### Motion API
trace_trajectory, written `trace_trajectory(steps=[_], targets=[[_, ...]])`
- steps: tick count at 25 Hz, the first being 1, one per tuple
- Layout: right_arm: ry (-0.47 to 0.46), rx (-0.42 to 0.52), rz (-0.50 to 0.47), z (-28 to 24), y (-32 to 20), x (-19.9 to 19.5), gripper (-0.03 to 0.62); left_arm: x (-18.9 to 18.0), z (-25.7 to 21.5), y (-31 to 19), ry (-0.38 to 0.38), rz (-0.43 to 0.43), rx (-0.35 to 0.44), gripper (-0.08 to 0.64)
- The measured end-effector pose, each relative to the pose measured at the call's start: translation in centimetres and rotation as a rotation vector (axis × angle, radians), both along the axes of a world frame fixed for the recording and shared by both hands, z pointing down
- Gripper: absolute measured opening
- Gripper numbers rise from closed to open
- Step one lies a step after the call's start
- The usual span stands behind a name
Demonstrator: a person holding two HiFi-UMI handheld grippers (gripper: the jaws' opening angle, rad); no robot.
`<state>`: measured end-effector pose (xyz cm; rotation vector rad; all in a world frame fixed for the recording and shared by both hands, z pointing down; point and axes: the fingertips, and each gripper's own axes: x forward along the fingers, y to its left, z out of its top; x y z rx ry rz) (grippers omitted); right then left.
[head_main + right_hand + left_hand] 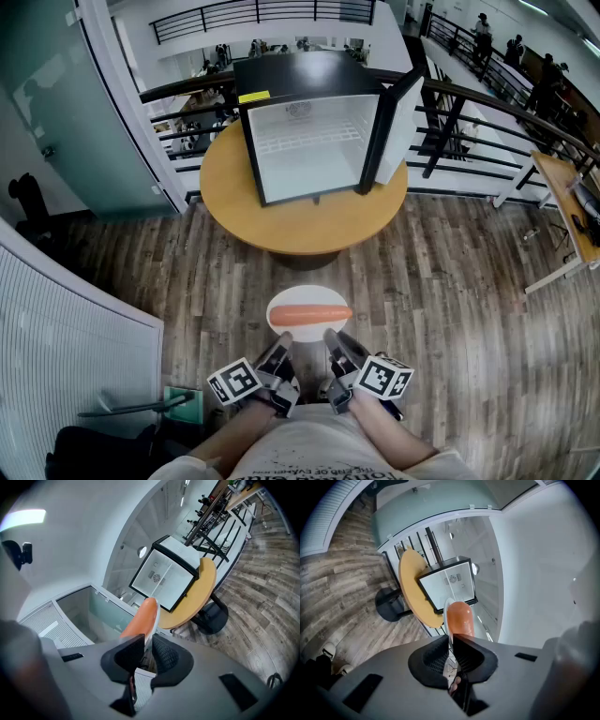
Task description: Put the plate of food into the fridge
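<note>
A white plate (292, 302) carrying a long orange sausage (310, 315) hangs above the wooden floor, in front of me. My left gripper (284, 343) is shut on the plate's near rim at the left, and my right gripper (330, 339) is shut on the same rim at the right. In the left gripper view the plate (449, 613) runs edge-on between the jaws of the left gripper (451, 649), with the sausage (460, 618) beside it. In the right gripper view the sausage (141, 618) lies against the plate (155, 618) above the right gripper (147, 651). The small black fridge (309, 136) stands open ahead.
The fridge stands on a round wooden table (302, 225), its door (398, 120) swung out to the right, a wire shelf inside. Black railings (469, 112) run behind the table. A glass wall (56, 103) stands at the left, and a desk (572, 202) at the far right.
</note>
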<state>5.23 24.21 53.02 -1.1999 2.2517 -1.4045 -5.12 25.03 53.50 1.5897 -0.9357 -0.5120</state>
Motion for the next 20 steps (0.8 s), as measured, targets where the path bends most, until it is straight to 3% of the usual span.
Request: trace_trajectory(steps=[20], targets=[[-0.016, -0.031, 0.028, 0.7, -1.0, 0.0, 0.067, 0.0, 0.6, -1.0, -0.008, 0.021, -0.016, 0.043]])
